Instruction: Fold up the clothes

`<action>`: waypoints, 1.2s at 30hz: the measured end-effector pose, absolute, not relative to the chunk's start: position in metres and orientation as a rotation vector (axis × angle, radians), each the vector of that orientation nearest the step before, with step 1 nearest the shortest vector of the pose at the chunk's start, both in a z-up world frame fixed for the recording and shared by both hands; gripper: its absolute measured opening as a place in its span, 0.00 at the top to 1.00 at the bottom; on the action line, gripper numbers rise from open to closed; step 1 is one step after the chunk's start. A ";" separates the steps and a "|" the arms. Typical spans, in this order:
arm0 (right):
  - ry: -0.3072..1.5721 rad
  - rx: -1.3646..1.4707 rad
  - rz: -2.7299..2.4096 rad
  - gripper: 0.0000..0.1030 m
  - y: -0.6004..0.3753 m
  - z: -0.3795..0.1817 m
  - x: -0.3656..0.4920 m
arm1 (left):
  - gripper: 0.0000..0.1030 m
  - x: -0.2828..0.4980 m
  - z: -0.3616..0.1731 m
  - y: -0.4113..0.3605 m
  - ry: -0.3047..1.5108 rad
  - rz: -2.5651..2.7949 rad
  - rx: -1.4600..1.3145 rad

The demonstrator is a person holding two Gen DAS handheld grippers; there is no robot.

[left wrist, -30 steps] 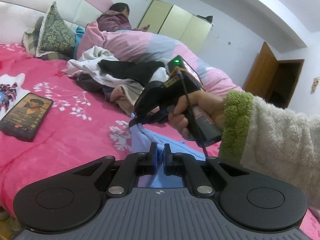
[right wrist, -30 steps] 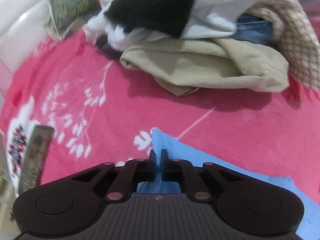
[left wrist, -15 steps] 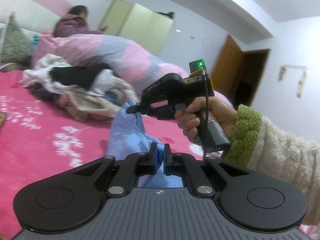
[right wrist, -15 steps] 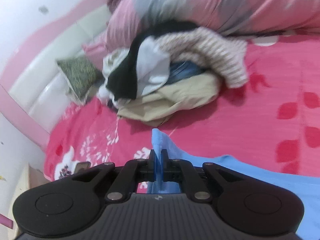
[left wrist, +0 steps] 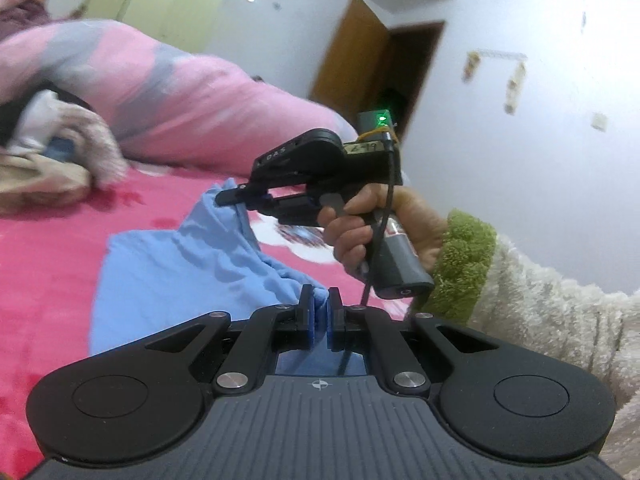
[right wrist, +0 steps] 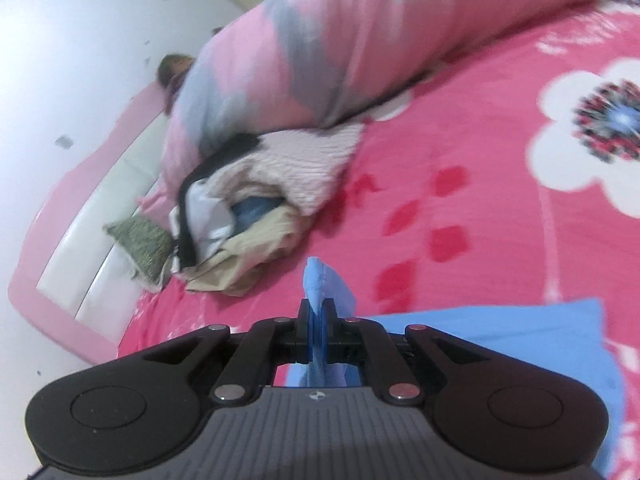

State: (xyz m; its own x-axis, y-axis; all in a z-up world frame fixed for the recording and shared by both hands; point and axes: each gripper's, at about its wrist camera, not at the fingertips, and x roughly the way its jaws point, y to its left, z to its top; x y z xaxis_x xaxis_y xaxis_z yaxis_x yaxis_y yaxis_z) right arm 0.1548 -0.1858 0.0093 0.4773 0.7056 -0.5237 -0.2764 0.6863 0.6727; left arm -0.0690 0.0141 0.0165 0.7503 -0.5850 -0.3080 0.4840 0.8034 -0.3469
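Left wrist view: both grippers, left (left wrist: 319, 305) and right (left wrist: 234, 199), are pinching the blue garment (left wrist: 180, 264) and have been carrying its edge away from the clothes pile (right wrist: 248, 208), lifting it above the pink bedspread (right wrist: 460, 200); the fold is probably starting.

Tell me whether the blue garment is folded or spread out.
Partly spread: the blue garment lies mostly flat on the pink bedcover, with two edges lifted, pinched in the left gripper and right gripper.

Home bedroom: bed (right wrist: 460, 184), wardrobe (left wrist: 168, 0).
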 end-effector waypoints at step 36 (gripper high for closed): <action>0.934 0.795 0.434 0.79 -0.355 -0.078 0.148 | 0.97 -0.024 -0.022 -0.086 0.673 -0.782 -0.176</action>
State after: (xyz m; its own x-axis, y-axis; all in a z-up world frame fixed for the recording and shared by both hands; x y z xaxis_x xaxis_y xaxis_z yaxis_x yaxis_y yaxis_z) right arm 0.1481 -0.3550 -0.0780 0.5399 0.6436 -0.5425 0.0001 0.6444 0.7647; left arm -0.0239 -0.0865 -0.0223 0.5149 -0.7008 -0.4937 0.5929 0.7071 -0.3853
